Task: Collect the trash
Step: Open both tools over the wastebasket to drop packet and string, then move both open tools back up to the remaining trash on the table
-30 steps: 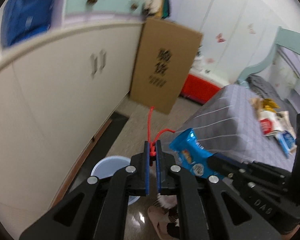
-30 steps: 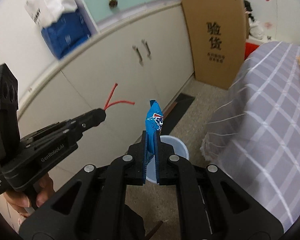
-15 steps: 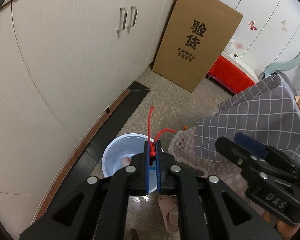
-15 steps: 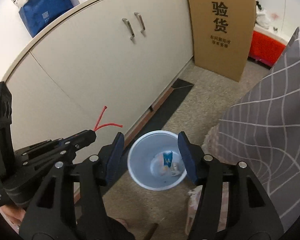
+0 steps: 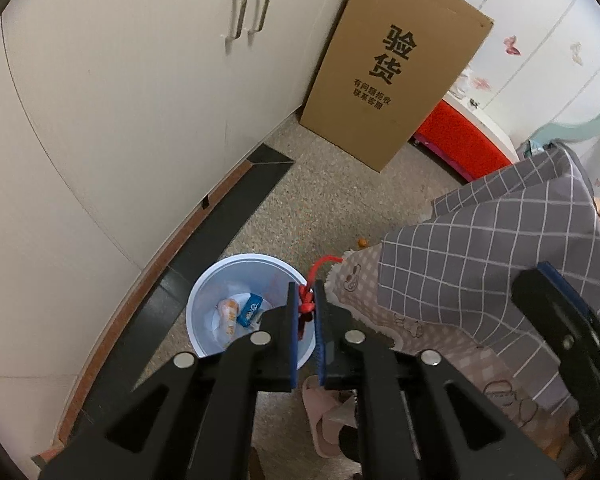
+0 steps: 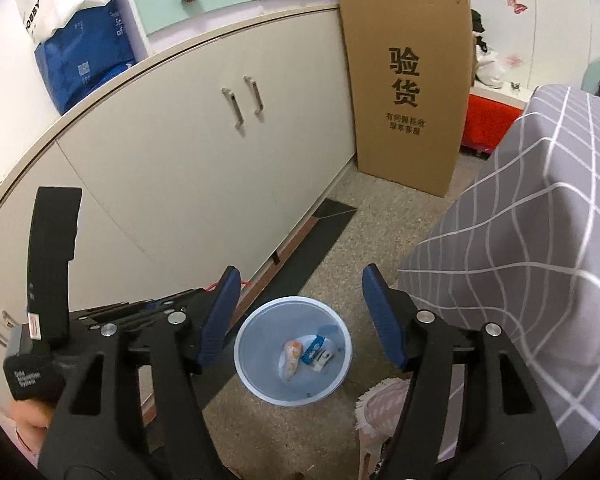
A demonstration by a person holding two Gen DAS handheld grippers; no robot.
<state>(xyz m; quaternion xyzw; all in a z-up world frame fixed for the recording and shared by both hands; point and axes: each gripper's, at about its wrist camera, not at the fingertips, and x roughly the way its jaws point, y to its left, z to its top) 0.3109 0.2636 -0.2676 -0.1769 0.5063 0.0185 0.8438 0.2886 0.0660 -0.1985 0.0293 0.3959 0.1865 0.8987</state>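
A pale blue bin (image 5: 204, 292) stands on the floor by the cabinet and also shows in the right wrist view (image 6: 256, 376). A blue snack wrapper (image 6: 314, 351) and an orange-white wrapper (image 6: 291, 356) lie inside it. My left gripper (image 5: 305, 300) is over the bin's right rim, shut on a knotted red string (image 5: 306, 304). My right gripper (image 6: 298, 280) is open and empty above the bin; its finger also shows in the left wrist view (image 5: 556, 296).
White cabinet doors (image 6: 204, 168) run along the left. A tall cardboard box (image 6: 408, 92) leans at the back. A bed with a grey checked cover (image 6: 532, 240) is on the right. A pink slipper (image 5: 324, 412) lies beside the bin.
My right gripper opened and the blue wrapper dropped into the bin. Both grippers tilted down over the bin; the left moved above its rim with the red string.
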